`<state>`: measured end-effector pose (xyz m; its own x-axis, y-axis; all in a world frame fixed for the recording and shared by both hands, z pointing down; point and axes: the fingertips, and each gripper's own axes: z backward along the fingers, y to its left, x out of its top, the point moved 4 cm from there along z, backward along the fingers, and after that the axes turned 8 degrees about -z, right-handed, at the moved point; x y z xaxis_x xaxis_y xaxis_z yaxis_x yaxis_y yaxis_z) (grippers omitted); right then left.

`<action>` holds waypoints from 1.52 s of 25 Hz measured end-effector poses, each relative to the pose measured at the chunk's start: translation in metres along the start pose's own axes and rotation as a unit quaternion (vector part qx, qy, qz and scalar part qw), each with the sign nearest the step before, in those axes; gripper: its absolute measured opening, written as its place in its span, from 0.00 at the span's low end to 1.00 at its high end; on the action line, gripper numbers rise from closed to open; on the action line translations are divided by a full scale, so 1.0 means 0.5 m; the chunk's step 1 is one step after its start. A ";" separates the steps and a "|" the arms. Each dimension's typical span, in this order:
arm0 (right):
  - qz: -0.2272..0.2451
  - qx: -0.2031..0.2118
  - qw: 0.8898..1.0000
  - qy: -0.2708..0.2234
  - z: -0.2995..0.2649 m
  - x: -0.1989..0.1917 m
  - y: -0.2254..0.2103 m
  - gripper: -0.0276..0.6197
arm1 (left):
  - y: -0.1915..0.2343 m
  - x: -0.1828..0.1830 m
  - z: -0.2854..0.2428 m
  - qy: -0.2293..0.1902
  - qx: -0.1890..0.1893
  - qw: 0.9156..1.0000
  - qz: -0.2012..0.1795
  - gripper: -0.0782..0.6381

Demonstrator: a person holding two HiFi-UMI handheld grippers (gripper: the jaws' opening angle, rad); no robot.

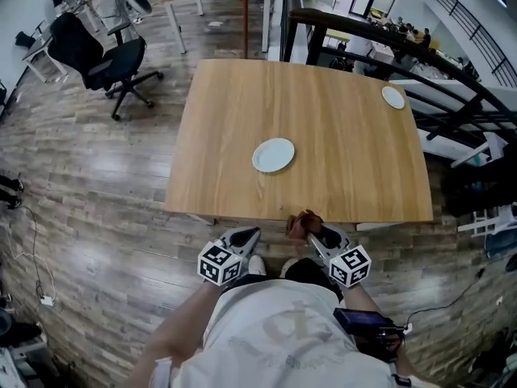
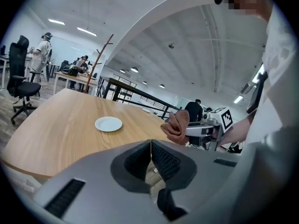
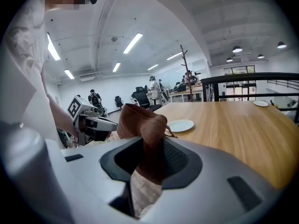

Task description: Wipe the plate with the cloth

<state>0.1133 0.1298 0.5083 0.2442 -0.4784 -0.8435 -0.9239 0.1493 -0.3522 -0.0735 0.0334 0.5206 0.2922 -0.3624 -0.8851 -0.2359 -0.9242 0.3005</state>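
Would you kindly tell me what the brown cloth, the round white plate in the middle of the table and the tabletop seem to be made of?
The brown cloth looks like soft matte fabric: it bunches in limp folds. The round white plate is probably glazed ceramic, possibly plastic: smooth, even white. The tabletop is light wood or wood-look laminate with a satin finish: straight grain lines.

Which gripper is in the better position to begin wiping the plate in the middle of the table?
The right gripper: its jaws are shut on the brown cloth. The left gripper is shut and empty. Both are short of the plate.
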 end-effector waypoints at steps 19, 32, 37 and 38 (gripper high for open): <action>0.007 0.086 0.995 0.050 -0.203 0.079 -0.108 0.23 | 0.092 0.060 -0.085 0.019 0.063 0.997 0.037 0.13; 0.030 0.114 0.986 0.114 -0.341 0.079 -0.183 0.23 | 0.137 0.063 -0.125 0.031 0.108 0.992 0.065 0.13; 0.044 0.108 0.984 0.133 -0.392 0.099 -0.224 0.23 | 0.145 0.056 -0.131 0.033 0.120 0.989 0.082 0.13; 0.046 0.102 0.984 0.137 -0.400 0.104 -0.238 0.23 | 0.145 0.055 -0.134 0.034 0.122 0.988 0.086 0.13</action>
<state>0.1768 -0.0860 0.5877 0.0478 -0.6666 -0.7439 -0.8536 0.3596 -0.3770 -0.0207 -0.0518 0.5417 0.2874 -0.5259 -0.8005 -0.5012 -0.7948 0.3422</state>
